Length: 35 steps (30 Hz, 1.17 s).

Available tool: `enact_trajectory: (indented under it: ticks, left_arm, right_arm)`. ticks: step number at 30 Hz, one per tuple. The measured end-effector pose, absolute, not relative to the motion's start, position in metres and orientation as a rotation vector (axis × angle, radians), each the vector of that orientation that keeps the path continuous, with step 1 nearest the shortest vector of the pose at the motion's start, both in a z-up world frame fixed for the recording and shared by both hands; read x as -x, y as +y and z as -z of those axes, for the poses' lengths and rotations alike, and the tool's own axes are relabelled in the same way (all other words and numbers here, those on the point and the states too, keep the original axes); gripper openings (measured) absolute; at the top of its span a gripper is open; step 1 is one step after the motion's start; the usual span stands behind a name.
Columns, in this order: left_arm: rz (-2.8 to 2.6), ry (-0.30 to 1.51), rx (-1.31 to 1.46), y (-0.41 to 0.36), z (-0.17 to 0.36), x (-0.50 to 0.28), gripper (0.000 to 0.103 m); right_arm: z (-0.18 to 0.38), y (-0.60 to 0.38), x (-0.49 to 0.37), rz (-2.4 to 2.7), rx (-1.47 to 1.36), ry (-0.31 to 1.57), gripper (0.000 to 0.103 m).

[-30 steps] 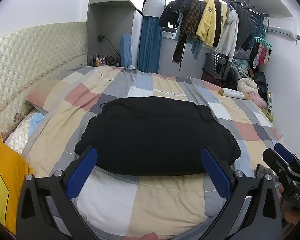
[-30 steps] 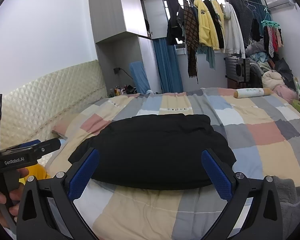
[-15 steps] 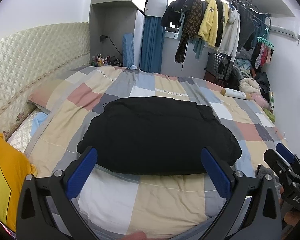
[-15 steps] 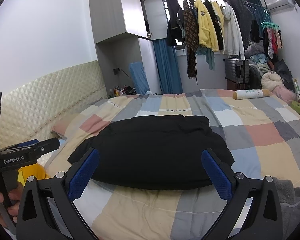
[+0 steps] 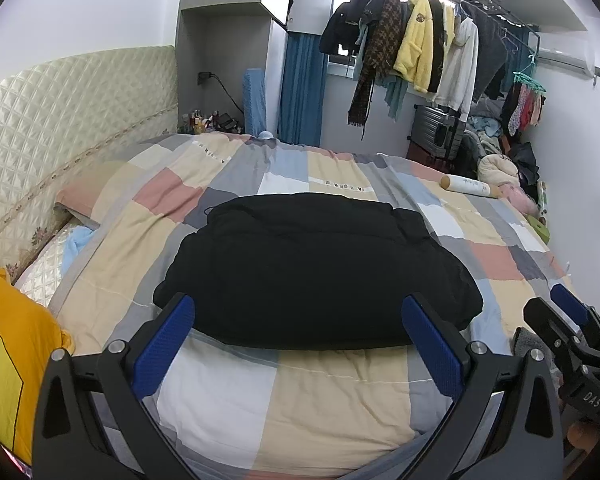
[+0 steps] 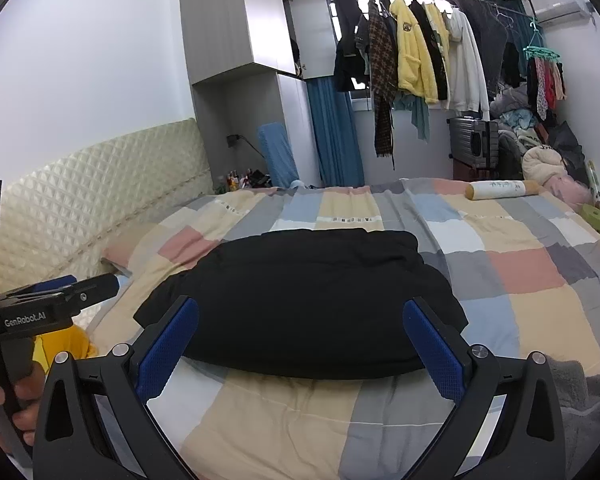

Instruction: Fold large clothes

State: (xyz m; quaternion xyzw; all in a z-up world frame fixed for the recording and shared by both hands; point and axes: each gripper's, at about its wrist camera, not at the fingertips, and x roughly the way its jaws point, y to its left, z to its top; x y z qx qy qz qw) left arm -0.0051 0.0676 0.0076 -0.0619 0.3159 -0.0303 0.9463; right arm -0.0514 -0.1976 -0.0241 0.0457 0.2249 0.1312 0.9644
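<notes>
A large black garment point(image 5: 316, 272) lies folded into a flat wide bundle in the middle of the checkered quilt point(image 5: 340, 396); it also shows in the right wrist view point(image 6: 304, 300). My left gripper point(image 5: 300, 340) is open and empty, held above the quilt just short of the garment's near edge. My right gripper point(image 6: 302, 344) is open and empty, also short of the near edge. Each gripper shows in the other's view: the right one point(image 5: 568, 320) at the right, the left one point(image 6: 64, 292) at the left.
A quilted headboard point(image 5: 60, 120) runs along the left. A yellow cushion point(image 5: 8, 360) lies at the near left. A cream roll pillow point(image 6: 500, 190) lies at the far right. Hanging clothes point(image 6: 420, 48), a suitcase point(image 6: 474, 142) and piled laundry stand beyond the bed.
Both grippers have drawn back and risen slightly, so the garment sits a little farther away. The garment has not moved and both grippers stay open.
</notes>
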Motion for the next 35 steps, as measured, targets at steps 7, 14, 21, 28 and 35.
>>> enact_trajectory:
  ticks: [7, 14, 21, 28, 35]
  left_arm:
    - [0.064, 0.642, 0.126, 0.0663, -0.0083, 0.0043, 0.103]
    - [0.062, 0.64, 0.128, 0.0651, -0.0072, 0.0058, 0.103]
    - [0.065, 0.639, 0.128, 0.0626, -0.0064, 0.0064, 0.103]
    - [0.064, 0.639, 0.141, 0.0601, -0.0051, 0.0093, 0.103]
    - [0.062, 0.639, 0.143, 0.0574, -0.0048, 0.0097, 0.103]
  right_arm:
    - [0.0243, -0.1963, 0.0515, -0.258, -0.085, 0.454, 0.103]
    - [0.0255, -0.1939, 0.0516, -0.254, -0.075, 0.449, 0.103]
    - [0.028, -0.1926, 0.0512, -0.247, -0.078, 0.45, 0.103]
    - [0.028, -0.1941, 0.0504, -0.251, -0.082, 0.451, 0.103]
    - [0.0284, -0.1955, 0.0504, -0.249, -0.086, 0.457, 0.103]
